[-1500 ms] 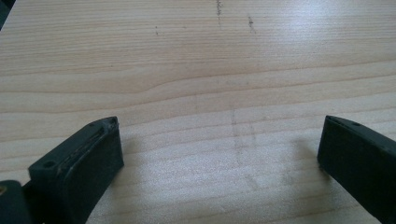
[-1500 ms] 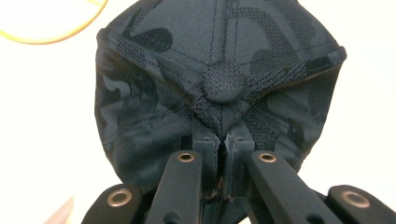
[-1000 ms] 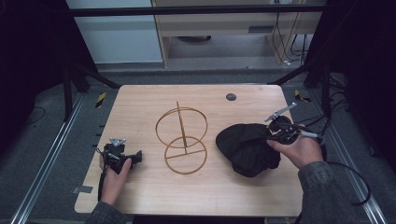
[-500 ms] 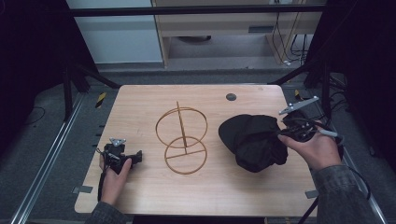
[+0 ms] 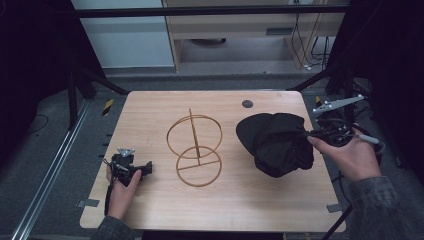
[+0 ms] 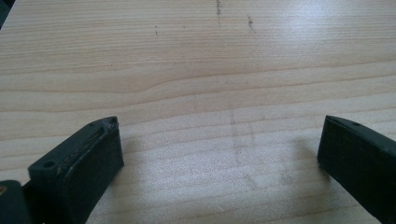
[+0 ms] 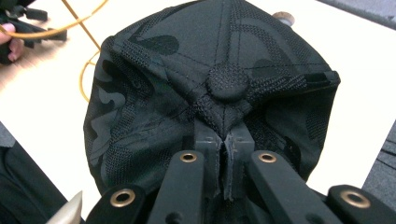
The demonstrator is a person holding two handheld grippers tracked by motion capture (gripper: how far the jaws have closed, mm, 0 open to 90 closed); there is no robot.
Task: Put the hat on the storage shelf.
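- Light wooden tabletop (image 5: 150,115) with rounded corners and visible grain, faint dark scuffs in the left gripper view, small dark round disc (image 5: 247,104) near the far edge.
- Grey floor all round, metal rail along the left, yellow-and-black striped tape (image 5: 108,106) by the far-left corner.
- Beyond the far edge, a pale cabinet front and a beige desk with hanging cables; dark frame struts on both sides.
- Black cap (image 5: 277,142) over the right half of the tabletop, lifted and hanging crumpled, crown button (image 7: 227,82) facing the right gripper view.
- Right gripper (image 5: 312,134) near the right edge, fingers pressed together on a fold of the cap's crown fabric just below the button.
- Wire stand (image 5: 195,150) of two thin gold rings and an upright rod at mid-tabletop, just left of the cap and apart from it.
- Left gripper (image 5: 145,169) resting near the front-left corner, fingers (image 6: 79,161) spread wide over bare wood, nothing between them.
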